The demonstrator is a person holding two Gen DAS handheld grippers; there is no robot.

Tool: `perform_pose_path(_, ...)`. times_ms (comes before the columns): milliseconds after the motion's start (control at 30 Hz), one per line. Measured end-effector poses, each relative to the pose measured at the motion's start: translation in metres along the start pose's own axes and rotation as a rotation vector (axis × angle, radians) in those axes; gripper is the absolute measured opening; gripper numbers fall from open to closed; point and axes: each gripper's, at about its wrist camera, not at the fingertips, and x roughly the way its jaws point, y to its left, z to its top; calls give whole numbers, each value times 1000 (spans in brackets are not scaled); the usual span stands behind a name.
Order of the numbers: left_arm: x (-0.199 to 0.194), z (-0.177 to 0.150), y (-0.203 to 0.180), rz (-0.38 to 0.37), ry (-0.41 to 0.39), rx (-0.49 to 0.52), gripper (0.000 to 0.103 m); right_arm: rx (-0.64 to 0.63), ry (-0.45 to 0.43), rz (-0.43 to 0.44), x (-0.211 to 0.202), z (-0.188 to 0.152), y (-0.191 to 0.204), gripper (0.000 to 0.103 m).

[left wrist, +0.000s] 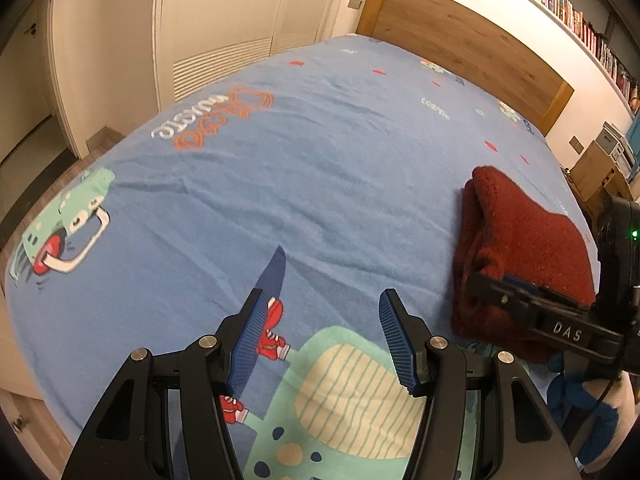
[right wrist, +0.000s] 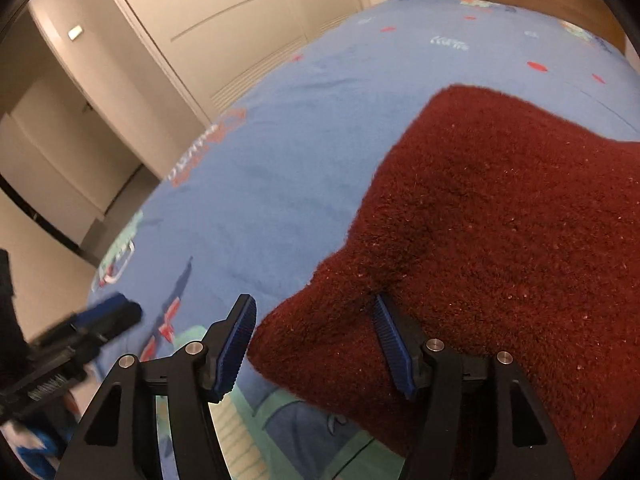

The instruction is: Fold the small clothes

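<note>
A dark red fleece garment (left wrist: 524, 256) lies folded in a thick stack on the blue bed cover, at the right in the left wrist view; it fills the right half of the right wrist view (right wrist: 500, 220). My left gripper (left wrist: 322, 300) is open and empty above the bed cover, to the left of the garment. My right gripper (right wrist: 314, 304) is open, its jaws spread either side of the garment's near left corner, with the right finger (right wrist: 390, 336) against the fleece. The right gripper also shows in the left wrist view (left wrist: 520, 296), lying on the garment's near edge.
The blue bed cover (left wrist: 300, 160) with cartoon dinosaur prints spans the bed. A wooden headboard (left wrist: 460, 36) stands at the far end, white wardrobe doors (left wrist: 224, 20) at the left. A bookshelf (left wrist: 560, 4) and boxes (left wrist: 600, 164) are at the right. The left gripper (right wrist: 80, 332) shows blurred at lower left.
</note>
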Motion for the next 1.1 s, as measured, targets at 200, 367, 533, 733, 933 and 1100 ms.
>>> perform_pose_path(200,-12,23,-23,-60,-24,35,56,2,-41,34,-32,0,6,64)
perform_pose_path(367,-13,46,-53,-149,-22,87,64,8,-100,67,-67,-9,4,66)
perform_pose_path(533,7,61,-96,-250,29,184,68,60,-196,69,-115,-24,-20,73)
perform_pose_path(733,71,72,-132,-375,171,202,70,260,-297,-43,-162,-46,-97,81)
perform_pose_path(933,127,83,-139,-428,288,191,70,485,-239,0,-142,-63,-163,82)
perform_pose_path(1100,153,77,-138,-472,366,235,71,573,-206,75,-116,-68,-185,94)
